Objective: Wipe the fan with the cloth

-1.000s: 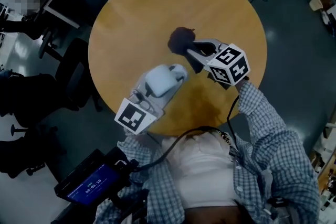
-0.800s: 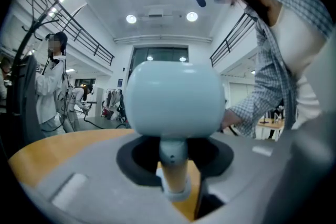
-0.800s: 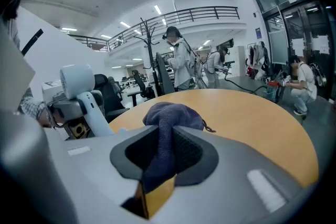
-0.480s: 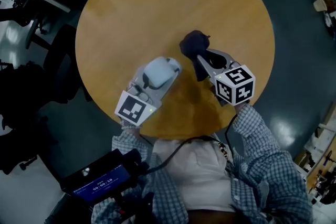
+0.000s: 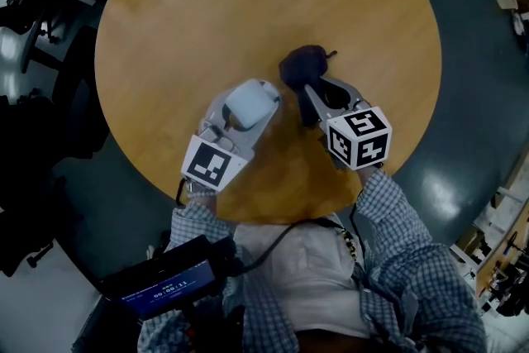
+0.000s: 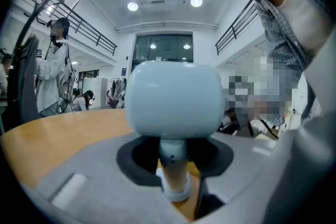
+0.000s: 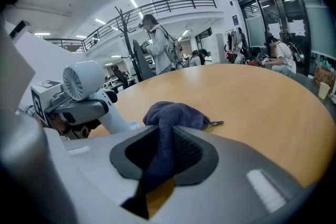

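Note:
A small white hand-held fan [image 5: 250, 103] is held by its stem in my left gripper [image 5: 241, 121], which is shut on it over the near part of the round wooden table [image 5: 207, 12]. In the left gripper view the fan's rounded head [image 6: 173, 99] fills the middle, and its stem runs down between the jaws. My right gripper [image 5: 317, 93] is shut on a dark blue cloth [image 5: 302, 65], just right of the fan. In the right gripper view the cloth [image 7: 176, 115] bunches ahead of the jaws, low over the tabletop, with the fan [image 7: 84, 78] at the left.
Dark chairs [image 5: 50, 120] stand on the floor left of the table. A device with a blue screen [image 5: 161, 287] hangs at the person's waist. In the right gripper view, people [image 7: 157, 44] and a coat stand [image 7: 125, 34] are beyond the far table edge.
Both grippers have come down closer to the tabletop, still holding the fan and the cloth. The two stay side by side, and the cloth now sits low over the wood.

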{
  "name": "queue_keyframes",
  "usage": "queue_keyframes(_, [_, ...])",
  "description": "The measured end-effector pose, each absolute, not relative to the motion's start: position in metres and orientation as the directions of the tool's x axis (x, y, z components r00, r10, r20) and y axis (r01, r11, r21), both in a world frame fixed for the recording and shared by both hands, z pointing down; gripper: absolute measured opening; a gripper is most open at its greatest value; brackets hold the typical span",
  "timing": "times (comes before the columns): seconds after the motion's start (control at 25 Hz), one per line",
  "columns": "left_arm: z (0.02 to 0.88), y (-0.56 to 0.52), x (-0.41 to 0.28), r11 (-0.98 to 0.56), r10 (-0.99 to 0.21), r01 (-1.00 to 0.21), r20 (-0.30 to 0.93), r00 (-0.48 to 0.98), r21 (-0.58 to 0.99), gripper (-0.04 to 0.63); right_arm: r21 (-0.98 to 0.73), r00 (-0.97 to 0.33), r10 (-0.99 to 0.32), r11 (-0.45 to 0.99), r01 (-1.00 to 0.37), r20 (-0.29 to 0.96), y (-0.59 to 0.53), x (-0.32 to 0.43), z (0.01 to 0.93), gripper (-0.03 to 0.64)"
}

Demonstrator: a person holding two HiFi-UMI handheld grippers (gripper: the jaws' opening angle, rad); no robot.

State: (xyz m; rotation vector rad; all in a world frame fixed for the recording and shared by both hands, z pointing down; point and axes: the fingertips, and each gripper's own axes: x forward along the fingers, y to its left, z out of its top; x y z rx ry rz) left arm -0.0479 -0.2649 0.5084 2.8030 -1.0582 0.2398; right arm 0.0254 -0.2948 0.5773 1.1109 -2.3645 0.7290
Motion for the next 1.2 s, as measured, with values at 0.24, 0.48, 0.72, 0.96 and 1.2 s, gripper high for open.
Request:
queue_keyframes(0.24, [0.514, -0.269, -0.046, -0.737, -0.653, -0.673, 0.188, 0.733, 0.066, 0.137, -0.238, -0.584, -0.574, 0.566, -0.790, 0.574, -0.294, 0.022, 0.588, 0.083])
queue_keyframes(0.48, [0.520, -0.264, -0.037, -0.753, -0.630, -0.653, 0.196, 0.751, 0.080, 0.138, -0.215, -0.568, -0.571, 0.567, -0.795, 0.593, -0.291, 0.023, 0.596, 0.098])
queue_keyframes(0.72, [0.527, -0.261, -0.035, -0.751, -0.623, -0.650, 0.206, 0.755, 0.112, 0.181, -0.203, -0.561, -0.574, 0.568, -0.797, 0.596, -0.292, 0.026, 0.596, 0.133])
queue_keyframes(0.96, [0.537, -0.248, -0.054, -0.735, -0.631, -0.669, 0.252, 0.734, 0.109, 0.189, -0.198, -0.553, -0.583, 0.560, -0.804, 0.595, -0.289, 0.030, 0.590, 0.161])
queue_keyframes(1.2, [0.533, -0.238, -0.073, -0.712, -0.655, -0.695, 0.265, 0.708, 0.097, 0.189, -0.184, -0.539, -0.594, 0.553, -0.813, 0.597, -0.282, 0.039, 0.575, 0.148])
